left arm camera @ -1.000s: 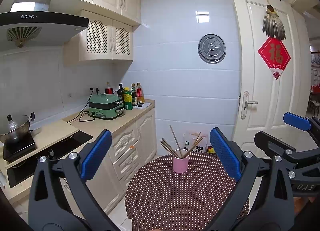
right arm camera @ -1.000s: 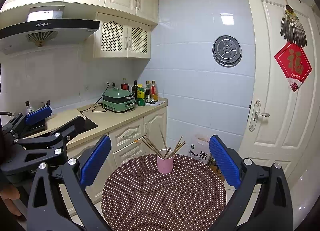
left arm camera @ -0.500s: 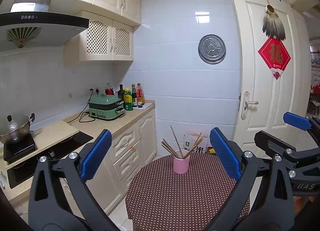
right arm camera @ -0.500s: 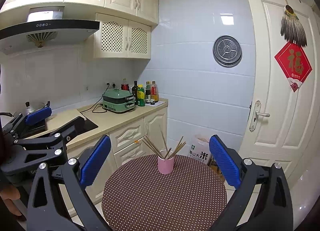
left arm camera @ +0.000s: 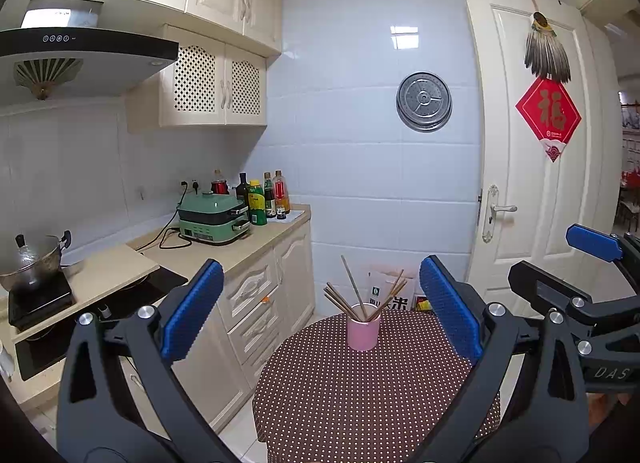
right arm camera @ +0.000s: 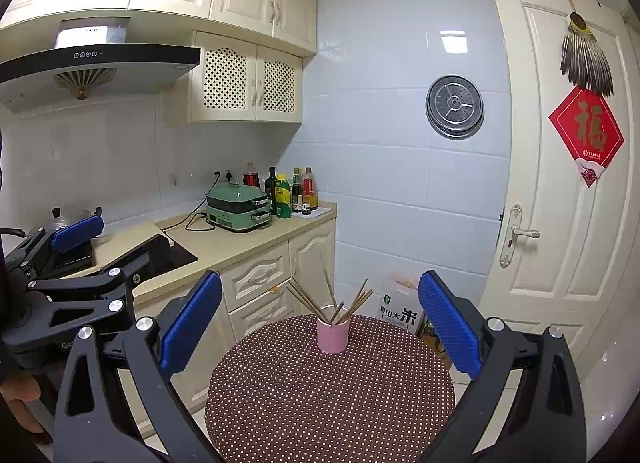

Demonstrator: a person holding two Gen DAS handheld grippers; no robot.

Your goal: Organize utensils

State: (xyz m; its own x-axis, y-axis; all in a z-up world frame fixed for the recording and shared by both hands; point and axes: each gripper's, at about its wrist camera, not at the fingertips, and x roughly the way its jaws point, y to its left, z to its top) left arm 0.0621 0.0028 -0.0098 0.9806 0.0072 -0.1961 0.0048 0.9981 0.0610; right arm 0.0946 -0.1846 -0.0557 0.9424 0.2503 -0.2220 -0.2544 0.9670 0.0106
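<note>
A pink cup (left arm camera: 363, 331) (right arm camera: 333, 334) stands upright at the far side of a round brown polka-dot table (left arm camera: 360, 395) (right arm camera: 332, 399). Several wooden chopsticks (left arm camera: 354, 293) (right arm camera: 356, 305) stick out of it, fanned apart. My left gripper (left arm camera: 320, 311) is open, held well back from the cup with nothing between its blue pads. My right gripper (right arm camera: 320, 315) is open too and just as far back. The right gripper also shows at the right edge of the left wrist view, and the left gripper at the left edge of the right wrist view.
A kitchen counter (right arm camera: 240, 239) runs along the left with a green cooker (right arm camera: 238, 211), bottles (right arm camera: 292, 193), a hob and a pot (left arm camera: 30, 263). A rice bag (right arm camera: 400, 309) stands on the floor behind the table. A white door (right arm camera: 560, 203) is on the right.
Both views have drifted slightly; the cup and table sit a touch further right in each. Both grippers stay open and empty.
</note>
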